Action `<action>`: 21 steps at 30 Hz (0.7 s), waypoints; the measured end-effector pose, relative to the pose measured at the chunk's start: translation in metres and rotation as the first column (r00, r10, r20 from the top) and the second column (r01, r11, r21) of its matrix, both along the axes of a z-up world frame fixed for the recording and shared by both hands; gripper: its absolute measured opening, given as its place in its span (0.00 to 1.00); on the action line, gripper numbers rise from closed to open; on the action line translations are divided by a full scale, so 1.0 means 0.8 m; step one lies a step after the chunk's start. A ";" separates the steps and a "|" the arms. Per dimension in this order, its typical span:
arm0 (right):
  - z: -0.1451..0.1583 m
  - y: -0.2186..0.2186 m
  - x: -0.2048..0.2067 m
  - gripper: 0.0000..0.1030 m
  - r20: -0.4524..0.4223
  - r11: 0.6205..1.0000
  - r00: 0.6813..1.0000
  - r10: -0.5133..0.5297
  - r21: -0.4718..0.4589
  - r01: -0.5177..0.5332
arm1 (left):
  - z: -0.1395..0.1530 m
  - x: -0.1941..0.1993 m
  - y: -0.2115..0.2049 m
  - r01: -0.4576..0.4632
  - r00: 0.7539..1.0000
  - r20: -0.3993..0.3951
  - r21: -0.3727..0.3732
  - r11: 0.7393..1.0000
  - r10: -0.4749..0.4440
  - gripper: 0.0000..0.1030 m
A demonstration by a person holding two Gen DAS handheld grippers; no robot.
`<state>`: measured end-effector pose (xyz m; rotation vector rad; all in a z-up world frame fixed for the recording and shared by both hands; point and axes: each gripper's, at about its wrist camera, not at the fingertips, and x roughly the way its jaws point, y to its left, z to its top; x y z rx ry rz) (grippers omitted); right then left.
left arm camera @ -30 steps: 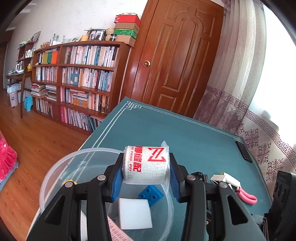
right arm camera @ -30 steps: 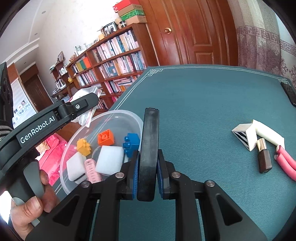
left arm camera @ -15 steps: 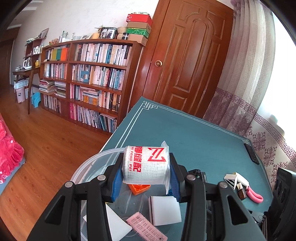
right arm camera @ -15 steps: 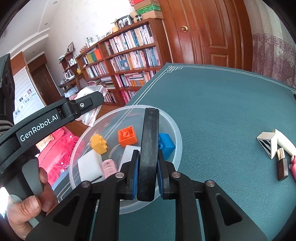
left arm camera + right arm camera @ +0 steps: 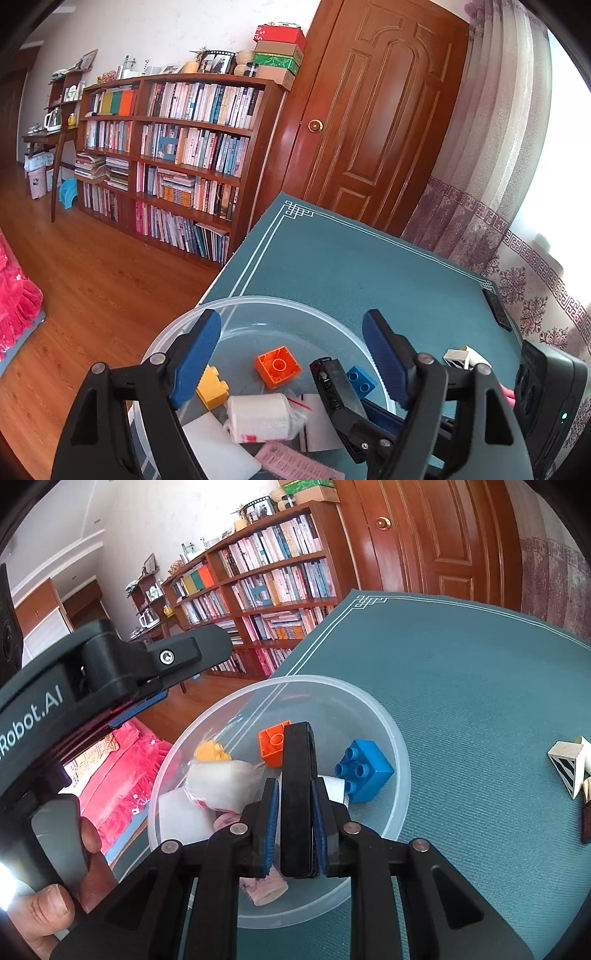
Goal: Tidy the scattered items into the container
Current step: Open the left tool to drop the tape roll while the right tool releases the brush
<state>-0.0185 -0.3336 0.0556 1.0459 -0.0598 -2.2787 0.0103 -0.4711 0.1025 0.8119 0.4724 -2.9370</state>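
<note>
The left gripper stands with jaws spread and empty above the clear container, where the wrapped white roll lies among an orange brick and a blue brick. The right gripper is clamped on a flat black object over the container. Farther out on the green bench lies a striped white block.

Walls: white, plain.
Floor: glossy reddish wood boards.
Door: dark brown, panelled, brass knob.
Bookcase: tall, brown, packed with books; boxes stacked on top.
Curtain: pale, patterned hem, right of door.
Side table: by far wall, kettle on it.
Light: daylight from right.
</note>
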 end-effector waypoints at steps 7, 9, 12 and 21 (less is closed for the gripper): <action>-0.002 0.009 0.003 0.19 0.032 1.000 0.999 0.005 -0.024 -0.004 | 0.000 -0.001 -0.005 -0.008 1.000 0.004 0.002 1.000 0.008 0.80; -0.002 0.010 0.006 0.19 0.039 0.999 0.999 0.007 -0.033 -0.006 | 0.000 0.001 -0.005 -0.010 1.000 0.003 0.004 1.000 0.010 0.80; 0.001 0.009 0.009 0.19 0.038 0.999 0.999 0.014 -0.042 -0.013 | 0.001 0.002 -0.005 -0.011 1.000 0.002 0.005 1.000 0.011 0.80; 0.008 0.001 0.019 0.19 0.010 0.998 0.999 0.040 -0.041 -0.040 | 0.003 0.001 -0.004 -0.003 1.000 0.004 0.009 1.000 0.003 0.81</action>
